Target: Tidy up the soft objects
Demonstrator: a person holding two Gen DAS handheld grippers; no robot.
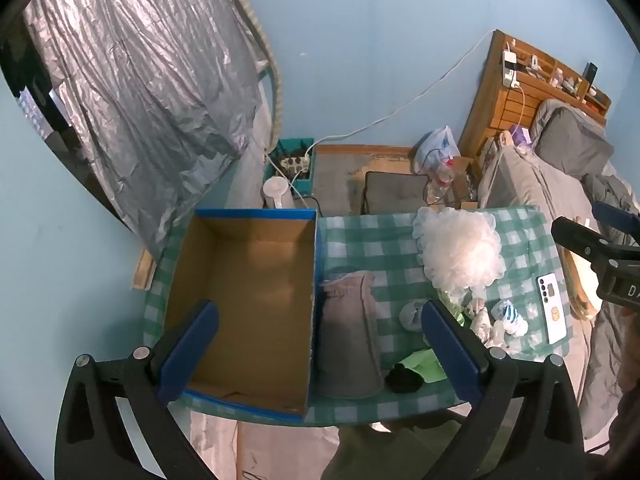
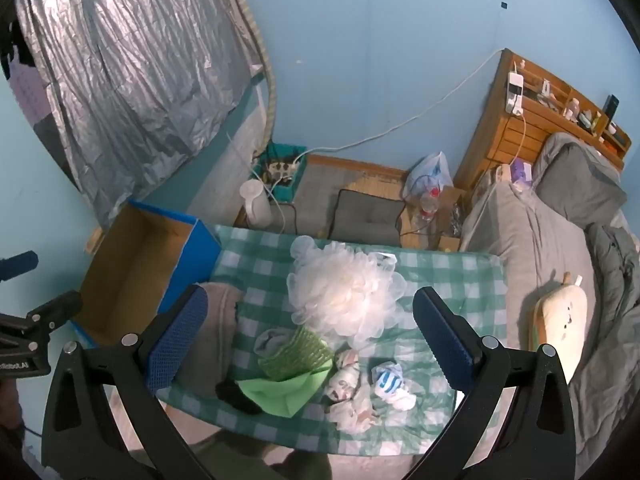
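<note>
A blue cardboard box [image 1: 244, 304] [image 2: 136, 268] with nothing inside stands at the left of the green-checked table [image 1: 360, 236] [image 2: 460, 280]. Beside it lies a grey pouch [image 1: 348, 344] [image 2: 208, 340]. A white mesh sponge [image 1: 460, 252] [image 2: 344, 296], a green knitted piece [image 2: 296, 352], a green cloth [image 2: 284, 392], a black sock [image 1: 402, 378] [image 2: 236, 396], rolled socks [image 2: 388, 384] and patterned cloths [image 2: 348, 392] lie to the right. My left gripper [image 1: 320, 352] hangs open above the box's right wall and the pouch. My right gripper [image 2: 308, 340] hangs open above the pile, holding nothing.
A white phone [image 1: 554, 308] lies at the table's right edge. A grey bed [image 2: 552, 240] with a cream pillow [image 2: 560, 328] runs along the right. Behind the table are a cushion [image 2: 368, 216], bottles [image 2: 426, 204], a white fan [image 2: 256, 204] and a power strip [image 2: 280, 168].
</note>
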